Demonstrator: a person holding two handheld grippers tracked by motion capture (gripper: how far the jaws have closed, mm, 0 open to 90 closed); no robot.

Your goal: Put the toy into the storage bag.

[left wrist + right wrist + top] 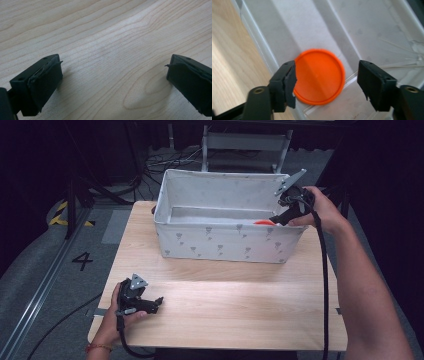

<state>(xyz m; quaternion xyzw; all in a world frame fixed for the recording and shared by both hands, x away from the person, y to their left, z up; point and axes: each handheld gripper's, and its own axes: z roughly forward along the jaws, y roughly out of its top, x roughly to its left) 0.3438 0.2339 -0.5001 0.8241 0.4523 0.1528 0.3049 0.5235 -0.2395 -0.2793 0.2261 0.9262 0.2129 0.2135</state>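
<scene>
— Where did things stand, near side first?

— My left claw (159, 301) sat on the bare worktop (225, 305), jaws wide apart and holding nothing. Farther off, my right claw (327, 85) hung over the fabric bin's (220, 242) right end, jaws spread, gripping nothing; the orange disc (319, 76) lay below on the bin floor.

— How would you finish well?

— I judged it best to lift straight up, since the bin's near wall stood close by.

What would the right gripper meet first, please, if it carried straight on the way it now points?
Most likely the orange disc, which lies inside the white fabric bin right ahead of the open right gripper; depth is hard to judge.
</scene>
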